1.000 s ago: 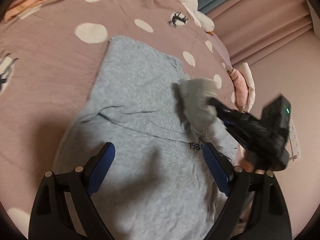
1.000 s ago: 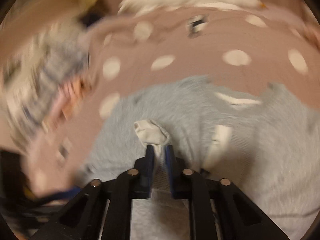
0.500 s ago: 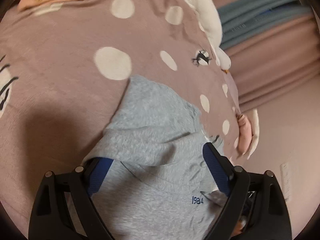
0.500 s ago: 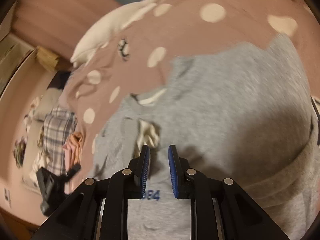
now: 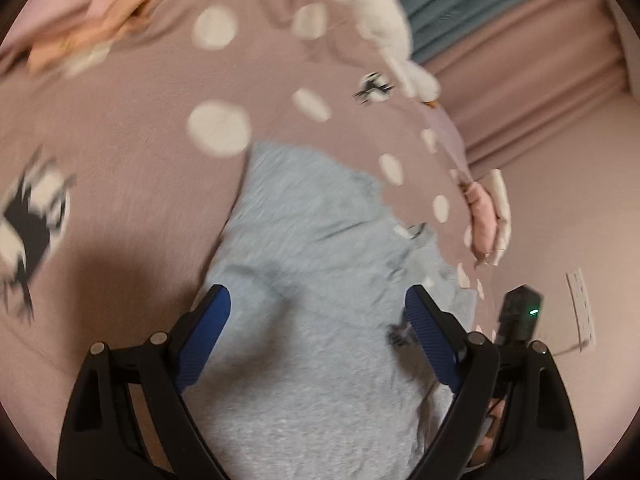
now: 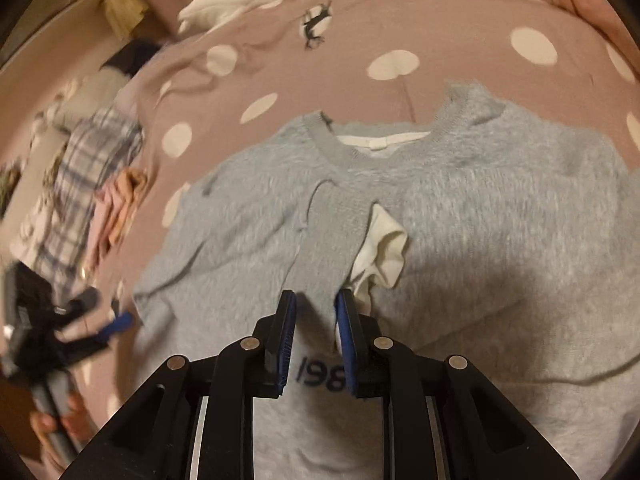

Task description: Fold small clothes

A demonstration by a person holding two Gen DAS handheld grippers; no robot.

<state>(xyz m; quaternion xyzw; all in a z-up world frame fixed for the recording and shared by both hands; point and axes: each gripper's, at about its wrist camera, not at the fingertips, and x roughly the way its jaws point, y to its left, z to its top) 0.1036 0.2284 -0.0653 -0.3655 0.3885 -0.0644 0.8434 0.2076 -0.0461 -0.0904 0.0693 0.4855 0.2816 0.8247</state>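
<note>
I see the grey sweatshirt (image 6: 460, 216) flat on the polka-dot bedspread (image 6: 400, 32), neck away from me, sleeve folded across the chest, white cuff lining showing. Left gripper (image 5: 318, 344): fingers wide apart, empty. Right gripper (image 6: 316, 340): fingers narrowly parted above the sleeve, gripping nothing. Bare bedspread beyond the collar.

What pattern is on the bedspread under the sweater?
Mauve bedspread with cream polka dots, clearest in the right wrist view.

The sweatshirt (image 6: 500, 216) is fuzzy grey knit cloth with a ribbed collar and white lining. The bedspread (image 6: 440, 28) is soft matt cloth. The right gripper (image 6: 316, 304) is matt black plastic with textured blue jaws.
</note>
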